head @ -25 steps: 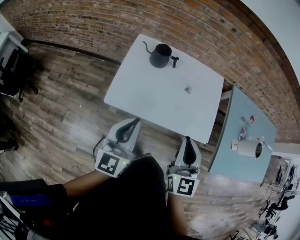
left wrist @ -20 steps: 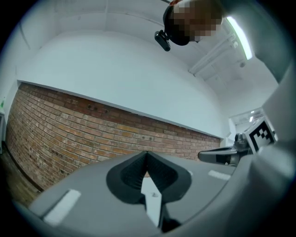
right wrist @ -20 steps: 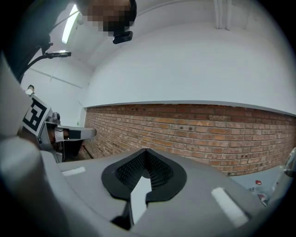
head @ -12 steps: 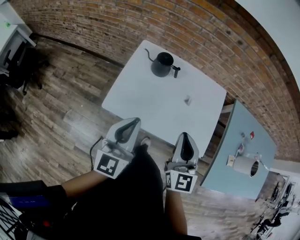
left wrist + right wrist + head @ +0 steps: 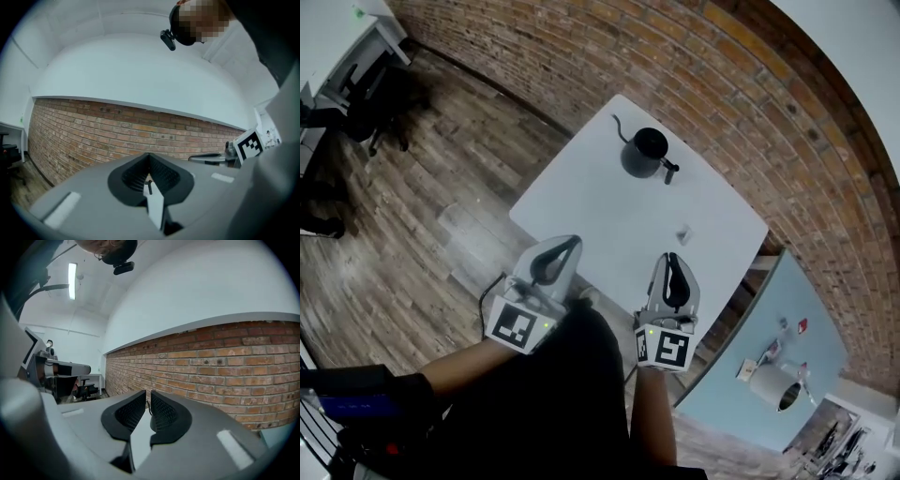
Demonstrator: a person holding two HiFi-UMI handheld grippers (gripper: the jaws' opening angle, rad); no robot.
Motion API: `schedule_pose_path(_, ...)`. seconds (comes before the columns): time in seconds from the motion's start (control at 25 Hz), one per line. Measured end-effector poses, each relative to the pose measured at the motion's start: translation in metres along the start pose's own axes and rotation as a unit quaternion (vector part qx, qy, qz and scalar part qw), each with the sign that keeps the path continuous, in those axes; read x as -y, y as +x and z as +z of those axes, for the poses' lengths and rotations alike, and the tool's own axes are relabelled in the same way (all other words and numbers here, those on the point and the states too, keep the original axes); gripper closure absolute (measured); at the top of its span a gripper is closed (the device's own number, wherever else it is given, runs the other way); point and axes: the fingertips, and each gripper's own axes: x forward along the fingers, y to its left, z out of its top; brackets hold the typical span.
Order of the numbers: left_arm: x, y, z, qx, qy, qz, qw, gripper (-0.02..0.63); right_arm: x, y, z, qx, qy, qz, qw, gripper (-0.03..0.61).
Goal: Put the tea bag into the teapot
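Room: wood plank floor (image 5: 431,216) underfoot, with a brick wall (image 5: 722,75) running behind a white table (image 5: 600,206).
Left gripper (image 5: 570,243): held low at the table's near-left edge and pointing across the top. Its own view shows the jaws pressed together with nothing in them (image 5: 149,164).
Right gripper (image 5: 672,259): held at the table's near edge, beside the left one and apart from it. Its jaws have just been opening and stand a narrow slit apart, with nothing between them (image 5: 148,403).
Tea bag (image 5: 683,233): a small pale packet lying flat on the table close to the right corner, well ahead of the right gripper and untouched.
Teapot (image 5: 645,153): black, upright near the far corner, with the thin spout toward the far corner and the handle toward the tea bag. Whether a lid covers the opening is too small to tell.
Step in hand: the approach, as I judge it. Neither tool has reached the table's things yet.
Doing it well: widen the right jaws before arriving and come in low over the right corner. Pinch the bag by its upper edge rather than scraping the tabletop. Keep the left gripper free to steady the pot or lift a lid.
Risk: the bag is thin and flat, so a shallow pinch may only push it along the top.
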Motion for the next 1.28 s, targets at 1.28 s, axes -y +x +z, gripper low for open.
schedule_pose_path(1.28,-0.047,-0.014,0.012,0.049,-0.026,0.152,0.9868,0.615,0.05,0.206,-0.039,-0.027,-0.022,0.126,0.991,0.471)
